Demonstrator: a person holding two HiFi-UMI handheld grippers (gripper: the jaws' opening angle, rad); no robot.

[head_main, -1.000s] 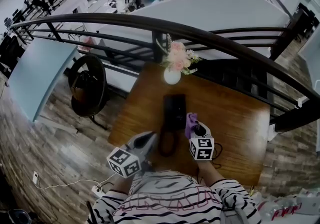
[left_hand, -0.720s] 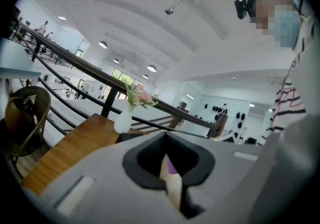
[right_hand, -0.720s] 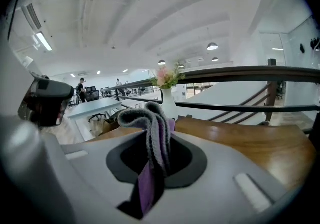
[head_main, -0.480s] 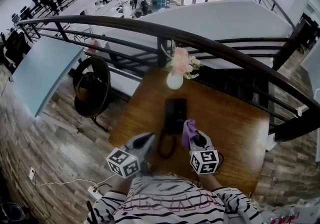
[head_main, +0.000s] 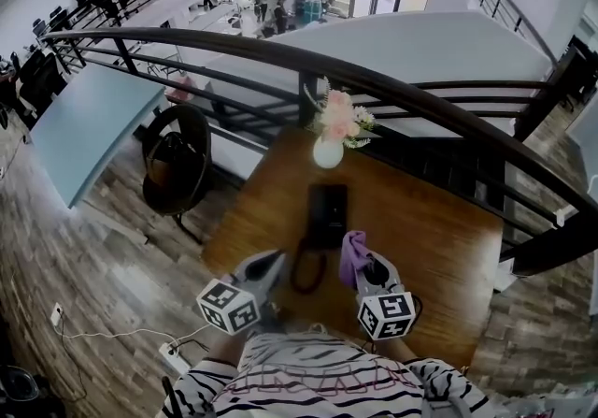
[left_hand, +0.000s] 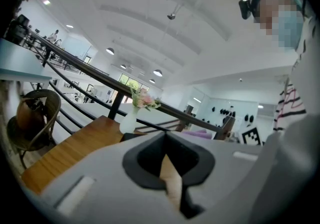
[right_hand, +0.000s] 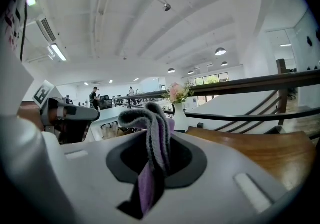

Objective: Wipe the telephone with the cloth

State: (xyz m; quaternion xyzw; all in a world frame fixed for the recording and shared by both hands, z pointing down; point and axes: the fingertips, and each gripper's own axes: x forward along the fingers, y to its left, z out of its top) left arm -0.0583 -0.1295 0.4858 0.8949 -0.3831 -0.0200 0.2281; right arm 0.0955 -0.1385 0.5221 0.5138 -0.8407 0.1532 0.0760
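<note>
The black telephone (head_main: 327, 214) lies on the wooden table (head_main: 439, 238), its cord looping toward me at the near left. In the head view my right gripper (head_main: 363, 266) sits just right of the telephone's near end, shut on the purple cloth (head_main: 352, 255). The cloth (right_hand: 152, 133) bunches up between the jaws and hangs over them in the right gripper view. My left gripper (head_main: 271, 266) rests left of the cord loop, apart from the telephone. The left gripper (left_hand: 165, 140) has its jaws together, and nothing is held in them.
A white vase of pink flowers (head_main: 329, 151) stands at the table's far edge, beyond the telephone. A dark curved railing (head_main: 439, 98) runs behind the table. A round wicker chair (head_main: 176, 162) stands on the floor to the left. A cable and power strip (head_main: 173, 351) lie near my left side.
My right gripper has drawn back toward me with the cloth, away from the telephone's side. The left gripper has hardly moved. The head camera has shifted a little.
</note>
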